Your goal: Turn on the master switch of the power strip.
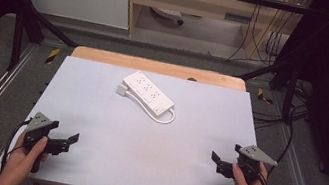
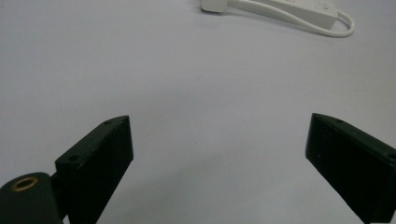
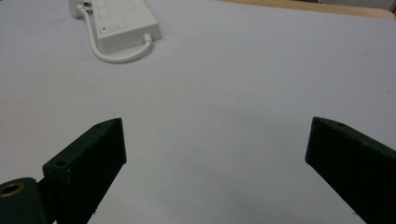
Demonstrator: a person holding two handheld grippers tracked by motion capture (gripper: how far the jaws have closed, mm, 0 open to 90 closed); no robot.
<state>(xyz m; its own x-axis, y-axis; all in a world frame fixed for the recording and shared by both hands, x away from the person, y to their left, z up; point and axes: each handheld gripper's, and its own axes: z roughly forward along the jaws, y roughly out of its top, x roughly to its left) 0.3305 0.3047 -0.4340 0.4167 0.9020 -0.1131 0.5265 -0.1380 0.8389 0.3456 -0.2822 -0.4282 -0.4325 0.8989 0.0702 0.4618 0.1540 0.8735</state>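
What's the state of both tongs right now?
Left tongs: open, holding nothing, over bare table.
Right tongs: open, holding nothing, away from the power strip.

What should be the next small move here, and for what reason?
Probably bring the left gripper forward toward the power strip. Both it and the right gripper are open, empty and near the table's front edge, and the strip lies untouched farther back with its plug beside it.

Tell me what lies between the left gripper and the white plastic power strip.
Nothing: bare pale tabletop separates left gripper from power strip, per left gripper view.
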